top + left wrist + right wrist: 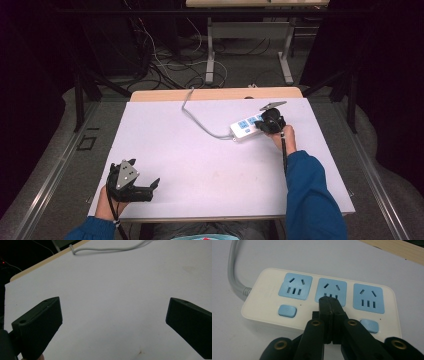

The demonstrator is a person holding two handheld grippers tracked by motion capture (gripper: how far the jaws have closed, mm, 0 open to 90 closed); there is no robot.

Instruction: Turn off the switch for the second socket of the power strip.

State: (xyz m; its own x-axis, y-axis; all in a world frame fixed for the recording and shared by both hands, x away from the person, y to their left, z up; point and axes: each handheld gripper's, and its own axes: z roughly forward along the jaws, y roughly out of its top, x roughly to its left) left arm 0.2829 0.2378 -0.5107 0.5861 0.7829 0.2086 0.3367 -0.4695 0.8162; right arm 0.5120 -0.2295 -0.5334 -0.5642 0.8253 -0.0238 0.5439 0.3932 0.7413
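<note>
Closest to the lens in the right gripper view, the right gripper (329, 305) has its two black jaws pressed fully together with nothing between them, and their joined tip rests on the power strip (319, 300), at the place of the middle switch button just below the middle socket (332, 293). I judge that the work is to press the switches: the tip covers the middle button, so I cannot tell if it is already pushed down, while the left button (287, 311) and the right button (369, 325) stand free and look untouched. So probably one press is in hand and two are left. On the table (200, 165) the strip lies at the far right part, near the back edge but not over it, with its grey cable (200, 122) running to the back. The left gripper (147, 189) rests near the front left corner, jaws wide apart and holding nothing, well apart from the strip. Between the two grippers the white surface gives much open room.
</note>
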